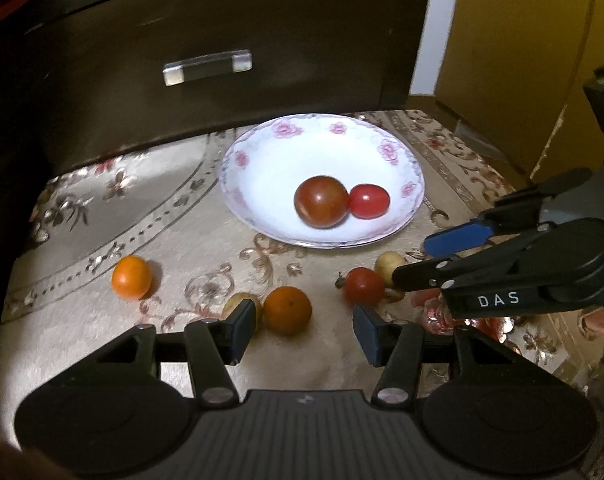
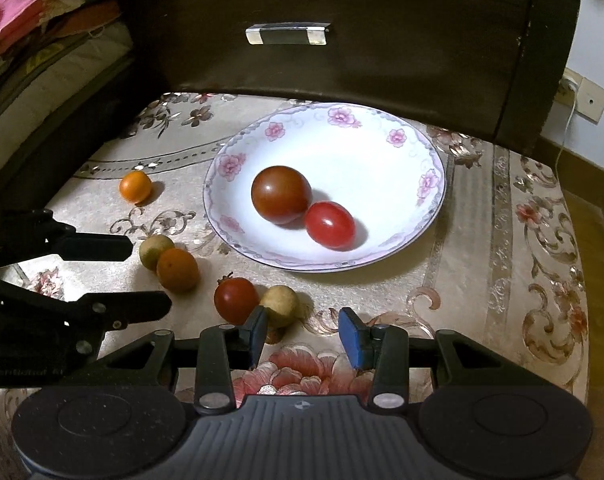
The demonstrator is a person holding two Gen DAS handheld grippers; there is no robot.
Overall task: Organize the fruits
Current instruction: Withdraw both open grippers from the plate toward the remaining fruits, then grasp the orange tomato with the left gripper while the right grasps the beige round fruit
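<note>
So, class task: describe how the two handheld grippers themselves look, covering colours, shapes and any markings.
Both are black, with slim linkage arms, silver pivot screws and blue rectangular pads on the fingertips. Each body is ribbed grey between two round black discs. The right gripper carries white "DAS" lettering on its side. The left gripper matches it. No cables or sleeves show.

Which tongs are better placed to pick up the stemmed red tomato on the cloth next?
Probably the right tongs: open, with the stemmed red tomato just off their left fingertip. The left tongs face the orange.
</note>
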